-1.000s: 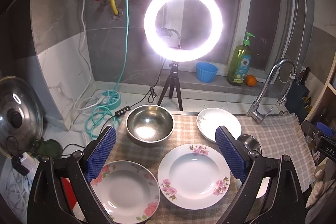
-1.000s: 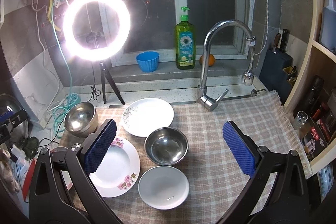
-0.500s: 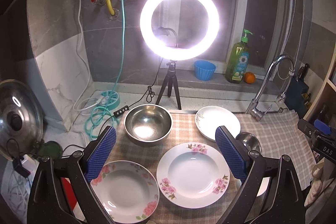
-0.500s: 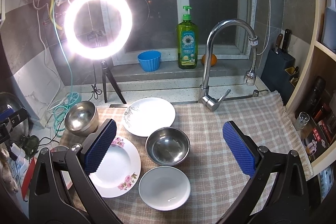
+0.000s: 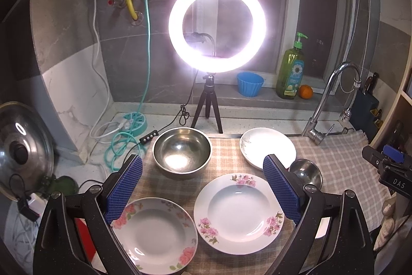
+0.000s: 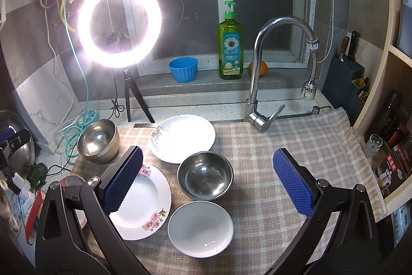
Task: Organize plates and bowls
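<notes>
Left wrist view: the left gripper point(image 5: 203, 187) hangs wide open and empty above two white flower-rimmed plates point(image 5: 239, 211) at lower centre, probably lining up a pick. The large steel bowl point(image 5: 182, 151) sits mid-frame. The right gripper point(image 6: 206, 179), also spread empty, frames a small steel bowl point(image 6: 205, 175) and plain white dish point(image 6: 200, 228) on the checked cloth point(image 6: 296, 141).

On the checked beige cloth point(image 6: 296, 141), the small steel bowl point(image 6: 204, 175) sits centrally, with the leaf-patterned white plate point(image 6: 182, 137) at eleven o'clock, the pink-flowered white soup plate point(image 6: 146, 200) at nine, and the plain white saucer point(image 6: 200, 228) at six.
</notes>
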The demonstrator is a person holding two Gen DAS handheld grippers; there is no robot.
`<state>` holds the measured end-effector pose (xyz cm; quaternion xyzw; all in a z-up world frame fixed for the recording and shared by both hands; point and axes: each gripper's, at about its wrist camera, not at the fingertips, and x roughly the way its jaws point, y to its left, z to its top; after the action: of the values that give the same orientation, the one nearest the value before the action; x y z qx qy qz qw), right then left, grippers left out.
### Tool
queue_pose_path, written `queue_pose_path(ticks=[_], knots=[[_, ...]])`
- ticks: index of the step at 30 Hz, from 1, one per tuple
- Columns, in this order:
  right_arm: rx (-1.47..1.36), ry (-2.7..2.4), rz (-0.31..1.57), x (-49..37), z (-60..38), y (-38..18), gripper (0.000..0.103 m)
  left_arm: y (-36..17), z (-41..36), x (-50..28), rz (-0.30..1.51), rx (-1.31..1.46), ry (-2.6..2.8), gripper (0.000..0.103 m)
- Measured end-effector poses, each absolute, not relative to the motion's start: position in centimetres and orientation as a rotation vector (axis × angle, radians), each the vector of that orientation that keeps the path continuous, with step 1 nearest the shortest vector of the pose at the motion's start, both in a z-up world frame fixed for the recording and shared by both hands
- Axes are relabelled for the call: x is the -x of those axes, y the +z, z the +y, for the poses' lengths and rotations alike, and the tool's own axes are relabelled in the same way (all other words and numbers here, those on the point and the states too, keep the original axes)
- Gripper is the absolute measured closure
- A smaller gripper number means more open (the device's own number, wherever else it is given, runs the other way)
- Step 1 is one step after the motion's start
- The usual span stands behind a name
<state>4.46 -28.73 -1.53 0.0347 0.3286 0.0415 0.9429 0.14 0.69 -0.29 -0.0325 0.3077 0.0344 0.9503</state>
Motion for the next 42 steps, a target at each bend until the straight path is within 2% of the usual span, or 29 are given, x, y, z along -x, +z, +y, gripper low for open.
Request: queue_pose_path(ticks=[22,36,39,42], knots=[[-0.046,0.098,0.663,-4.1,-27.5,-0.9,0.000,0.0,0.7,0.3,0.612,0.075,0.059,0.009],[-0.068,0.081,0.731,-3.9,-28.0,-3.2,0.000,-1.2,0.6,-0.7,0.655,0.051,0.016,0.010],[-0.080,0.090,0.739,-3.7,-27.9,-3.8,0.001,-1.7,0.9,-1.2,0.663,0.045,0.004,0.017],[-0.095,0.110,0.769,-3.6,-27.6,-4.8,0.006,-2.7,1.5,-2.2,0.685,0.014,0.013,0.021]])
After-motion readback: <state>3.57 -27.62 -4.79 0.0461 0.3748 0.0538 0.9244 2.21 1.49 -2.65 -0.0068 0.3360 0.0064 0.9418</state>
